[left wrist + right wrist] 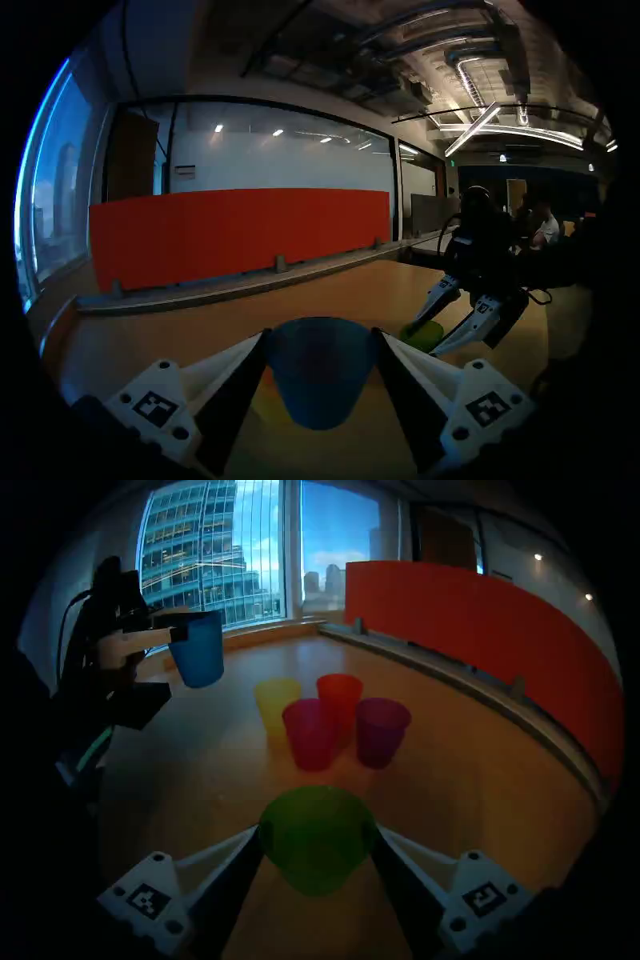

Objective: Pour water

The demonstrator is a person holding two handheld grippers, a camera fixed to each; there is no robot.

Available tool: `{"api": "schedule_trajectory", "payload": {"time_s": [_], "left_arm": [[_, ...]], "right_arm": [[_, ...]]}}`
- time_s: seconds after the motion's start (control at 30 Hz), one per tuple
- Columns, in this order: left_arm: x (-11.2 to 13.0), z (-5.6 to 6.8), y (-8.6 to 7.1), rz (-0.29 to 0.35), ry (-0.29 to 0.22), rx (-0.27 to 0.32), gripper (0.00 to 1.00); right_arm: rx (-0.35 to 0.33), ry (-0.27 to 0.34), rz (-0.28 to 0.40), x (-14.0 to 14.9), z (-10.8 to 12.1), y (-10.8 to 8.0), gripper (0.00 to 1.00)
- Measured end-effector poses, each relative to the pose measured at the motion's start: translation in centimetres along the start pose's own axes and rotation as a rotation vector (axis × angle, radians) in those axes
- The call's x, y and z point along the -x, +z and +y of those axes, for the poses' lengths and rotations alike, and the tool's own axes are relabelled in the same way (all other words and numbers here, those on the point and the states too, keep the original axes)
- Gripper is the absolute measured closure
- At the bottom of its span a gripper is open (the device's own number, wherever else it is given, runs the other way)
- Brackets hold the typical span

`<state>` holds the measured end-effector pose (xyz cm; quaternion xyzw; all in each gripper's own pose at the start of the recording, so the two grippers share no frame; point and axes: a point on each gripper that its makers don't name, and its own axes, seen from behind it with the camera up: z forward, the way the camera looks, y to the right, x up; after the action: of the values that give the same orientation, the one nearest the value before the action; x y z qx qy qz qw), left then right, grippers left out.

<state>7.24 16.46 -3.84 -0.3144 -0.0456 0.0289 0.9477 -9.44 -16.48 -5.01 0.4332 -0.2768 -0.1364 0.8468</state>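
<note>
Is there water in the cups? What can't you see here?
Water in the blue plastic cup: left gripper view faces its outer wall; right gripper view sees it side-on.
Inside the green plastic cup: right gripper view meets its wall, not its opening.
Lower right of the yellow plastic cup: behind the pink plastic cup, right gripper view.

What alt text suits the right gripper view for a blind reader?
The right gripper holds a green cup. Ahead on the wooden table, a yellow cup, an orange cup, a red cup and a purple cup stand clustered. At left, the left gripper holds a blue cup.
</note>
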Motion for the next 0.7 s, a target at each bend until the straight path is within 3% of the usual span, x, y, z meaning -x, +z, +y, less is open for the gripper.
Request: {"api": "schedule_trajectory", "payload": {"time_s": [0.7], "left_arm": [[0.4, 0.0, 0.3, -0.013, 0.001, 0.005, 0.1]], "right_arm": [[0.005, -0.003, -0.061, 2.4, 0.3, -0.1, 0.08]]}}
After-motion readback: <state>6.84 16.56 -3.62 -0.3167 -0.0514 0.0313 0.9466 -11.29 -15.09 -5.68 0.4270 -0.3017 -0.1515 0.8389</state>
